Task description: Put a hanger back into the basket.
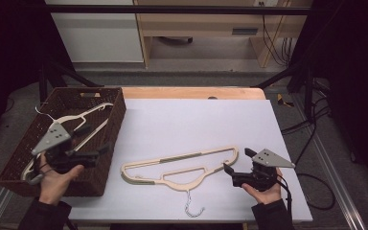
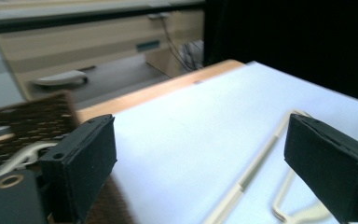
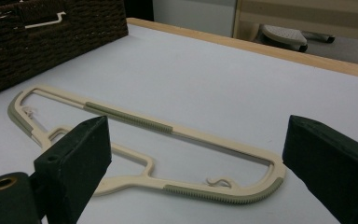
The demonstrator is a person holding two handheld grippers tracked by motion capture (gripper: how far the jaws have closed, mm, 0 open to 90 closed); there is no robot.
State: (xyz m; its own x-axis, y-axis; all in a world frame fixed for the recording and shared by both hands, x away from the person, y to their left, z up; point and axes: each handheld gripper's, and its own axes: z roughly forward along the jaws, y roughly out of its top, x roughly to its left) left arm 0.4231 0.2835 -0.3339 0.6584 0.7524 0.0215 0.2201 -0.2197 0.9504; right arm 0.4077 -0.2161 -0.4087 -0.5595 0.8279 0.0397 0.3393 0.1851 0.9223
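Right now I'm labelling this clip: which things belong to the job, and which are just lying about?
In the job:
- hanger on the table
- hanger in the basket
- wicker basket
- left tool, open
- right tool, open

Lying about:
- cables on the floor
- wooden furniture behind

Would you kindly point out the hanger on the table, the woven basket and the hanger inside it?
Table hanger (image 1: 182, 158): high view, on its upper bar.
Woven basket (image 1: 116, 120): high view, on its right wall.
Basket hanger (image 1: 84, 114): high view, on its upper arm.

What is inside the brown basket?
Inside the brown basket lies one cream hanger. The left tongs and the hand cover its lower part, so anything beneath cannot be seen.
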